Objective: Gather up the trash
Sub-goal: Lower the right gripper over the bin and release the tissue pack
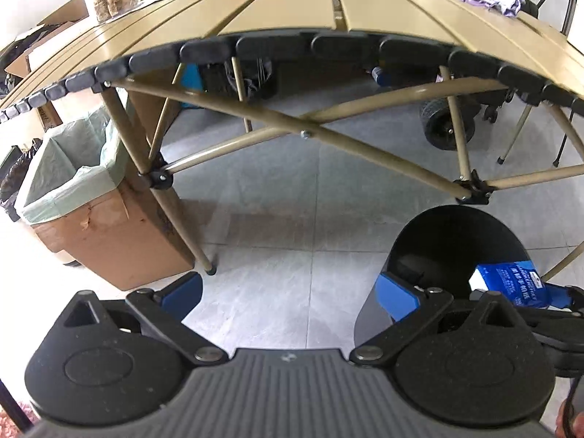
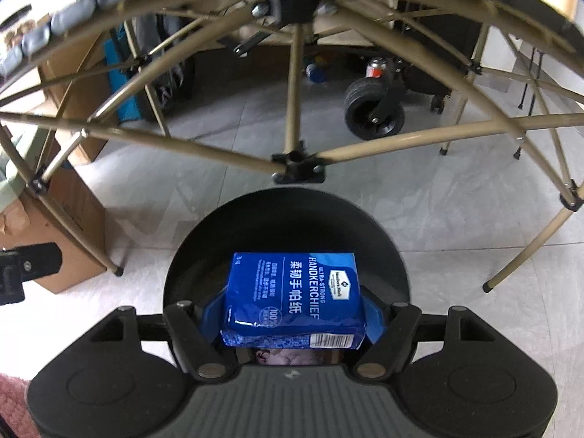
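Carrying the handkerchief pack (image 2: 294, 297) over the black bin (image 2: 286, 219): that's the step we read, mid drop-off. Our right gripper (image 2: 292, 314) is clamped on the pack, blue pads pressed against both its short ends, pack sitting above the bin's dark mouth. In the left view the same pack (image 1: 511, 286) shows at the right edge with the black bin (image 1: 452, 241) behind it.

Our left gripper (image 1: 288, 294) is spread wide with nothing between the pads, only floor tiles below it.

Next move, as we judge it: centre the pack over the opening, part the right pads and let it fall. The pack is nearly as wide as the visible mouth, so alignment matters.

Alternative target: the cardboard box with green liner (image 1: 73, 182) beside the folding table (image 1: 292, 11) leg. We can't tell which one is meant for trash.

Hard to make out:
- bin bottom is black, contents unreadable
- something pale under the pack near the gripper body, can't identify
- right fingertips hidden by the pack
- tabletop items are at the frame edge and distorted
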The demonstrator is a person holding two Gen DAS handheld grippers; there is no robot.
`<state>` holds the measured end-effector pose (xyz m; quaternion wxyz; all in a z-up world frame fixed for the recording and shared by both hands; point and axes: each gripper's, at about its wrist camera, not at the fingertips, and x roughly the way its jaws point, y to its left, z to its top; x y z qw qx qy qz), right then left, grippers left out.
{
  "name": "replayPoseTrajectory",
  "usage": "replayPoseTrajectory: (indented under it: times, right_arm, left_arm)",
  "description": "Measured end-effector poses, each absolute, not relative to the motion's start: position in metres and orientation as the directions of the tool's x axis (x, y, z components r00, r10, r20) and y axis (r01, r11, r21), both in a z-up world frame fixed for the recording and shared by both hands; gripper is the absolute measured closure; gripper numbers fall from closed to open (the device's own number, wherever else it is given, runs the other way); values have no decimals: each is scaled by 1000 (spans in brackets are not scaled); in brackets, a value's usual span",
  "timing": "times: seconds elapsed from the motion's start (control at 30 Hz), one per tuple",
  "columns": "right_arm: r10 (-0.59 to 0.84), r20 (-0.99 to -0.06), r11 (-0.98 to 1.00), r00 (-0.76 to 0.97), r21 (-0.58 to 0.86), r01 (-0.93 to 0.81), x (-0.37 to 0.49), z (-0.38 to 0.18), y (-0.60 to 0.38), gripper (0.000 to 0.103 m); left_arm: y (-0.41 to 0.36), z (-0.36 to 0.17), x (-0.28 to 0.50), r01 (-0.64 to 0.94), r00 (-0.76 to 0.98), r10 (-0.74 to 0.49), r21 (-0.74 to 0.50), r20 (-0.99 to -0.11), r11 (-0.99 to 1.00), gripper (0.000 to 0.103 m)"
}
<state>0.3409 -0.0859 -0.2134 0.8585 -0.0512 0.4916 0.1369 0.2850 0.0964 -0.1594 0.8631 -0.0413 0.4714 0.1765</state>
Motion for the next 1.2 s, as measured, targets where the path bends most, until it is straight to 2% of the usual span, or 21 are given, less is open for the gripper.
replayPoseTrajectory:
  times: [0.37, 0.83, 0.87, 1.0, 1.2]
  right_arm:
    - [171, -885, 953, 432, 37, -300, 345, -233, -71, 31]
    - [178, -893, 953, 413, 52, -298, 350, -241, -70, 30]
    - [181, -892, 953, 413, 55, -297, 350, -241, -70, 29]
    - [190, -889, 957, 416, 72, -283, 352, -239, -76, 1]
    - [223, -893, 958, 392, 128, -255, 356, -241, -81, 0]
  left_arm:
    - [113, -182, 285, -389, 406, 285, 118, -868, 914, 0]
    - [113, -186, 287, -389, 387, 277, 116, -879, 914, 0]
    - [113, -187, 287, -390, 386, 277, 116, -880, 913, 0]
    - [112, -187, 288, -389, 384, 272, 113, -882, 914, 0]
    - [110, -188, 288, -382, 383, 264, 109, -885, 918, 0]
